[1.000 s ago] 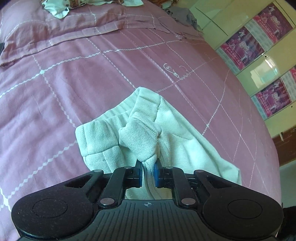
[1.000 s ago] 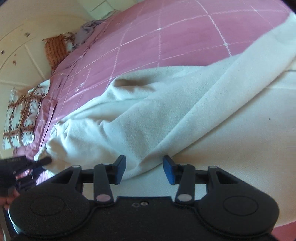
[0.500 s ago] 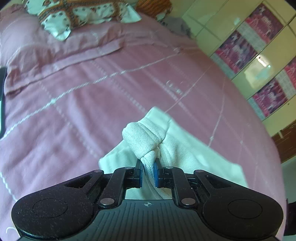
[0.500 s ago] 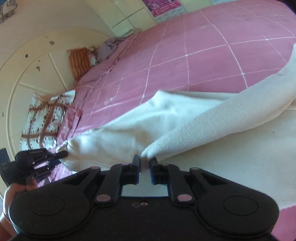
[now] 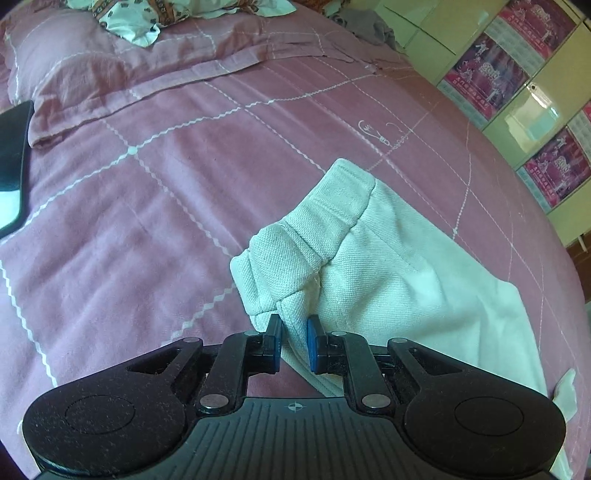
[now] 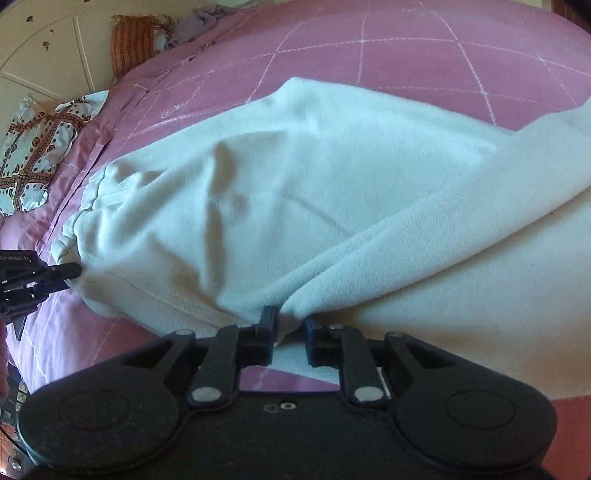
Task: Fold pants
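The white pants (image 5: 399,266) lie on the pink bed cover (image 5: 147,184). My left gripper (image 5: 294,332) is shut on the bunched waistband end of the pants and holds it raised off the bed. In the right wrist view the pants (image 6: 295,192) spread wide across the bed. My right gripper (image 6: 290,325) is shut on a fold of the pants at their near edge. The left gripper also shows in the right wrist view (image 6: 70,271), at the far left, pinching the waistband.
A patterned pillow (image 5: 147,18) and a pink pillow (image 5: 74,77) lie at the head of the bed. A dark flat object (image 5: 13,166) sits at the left edge. Cupboards with posters (image 5: 517,92) stand to the right. An orange cloth (image 6: 131,40) lies by the headboard.
My right gripper went from open to shut on a fold of the pants. My left gripper lifted and carried the waistband, and the pants now look more spread out.
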`<control>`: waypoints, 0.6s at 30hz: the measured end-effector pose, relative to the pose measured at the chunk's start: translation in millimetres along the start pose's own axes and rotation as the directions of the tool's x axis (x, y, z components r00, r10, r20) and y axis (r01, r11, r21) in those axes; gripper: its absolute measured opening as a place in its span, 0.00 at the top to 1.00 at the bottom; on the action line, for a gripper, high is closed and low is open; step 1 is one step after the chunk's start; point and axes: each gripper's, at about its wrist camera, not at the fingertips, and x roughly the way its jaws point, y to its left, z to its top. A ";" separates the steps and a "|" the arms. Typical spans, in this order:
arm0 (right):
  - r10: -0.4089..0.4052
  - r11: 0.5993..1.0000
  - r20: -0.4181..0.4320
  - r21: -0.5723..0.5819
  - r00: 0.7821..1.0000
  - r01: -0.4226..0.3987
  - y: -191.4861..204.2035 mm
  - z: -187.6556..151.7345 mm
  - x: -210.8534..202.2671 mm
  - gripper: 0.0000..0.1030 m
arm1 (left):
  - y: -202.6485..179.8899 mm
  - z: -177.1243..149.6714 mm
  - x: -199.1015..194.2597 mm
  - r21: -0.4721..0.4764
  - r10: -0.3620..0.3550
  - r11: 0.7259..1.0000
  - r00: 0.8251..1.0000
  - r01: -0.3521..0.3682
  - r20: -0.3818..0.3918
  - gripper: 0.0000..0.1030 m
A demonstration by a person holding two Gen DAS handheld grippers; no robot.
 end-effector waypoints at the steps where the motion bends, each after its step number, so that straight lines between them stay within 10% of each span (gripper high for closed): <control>1: -0.001 1.000 0.006 -0.007 1.000 0.001 0.4 0.1 -2.6 0.83 | -3.6 -2.1 -9.0 0.016 0.006 1.000 1.000 -0.006 0.016 0.88; 6: 0.064 0.992 0.018 0.106 0.998 -0.066 -16.4 2.0 -13.4 0.75 | -35.9 -12.1 -46.2 0.135 -0.035 0.991 0.996 0.024 0.081 0.88; 18: -0.025 0.976 0.104 0.216 0.994 0.002 -76.6 19.3 -53.5 0.65 | -124.3 -86.3 -7.4 0.355 -0.030 0.934 0.998 0.049 -0.058 0.88</control>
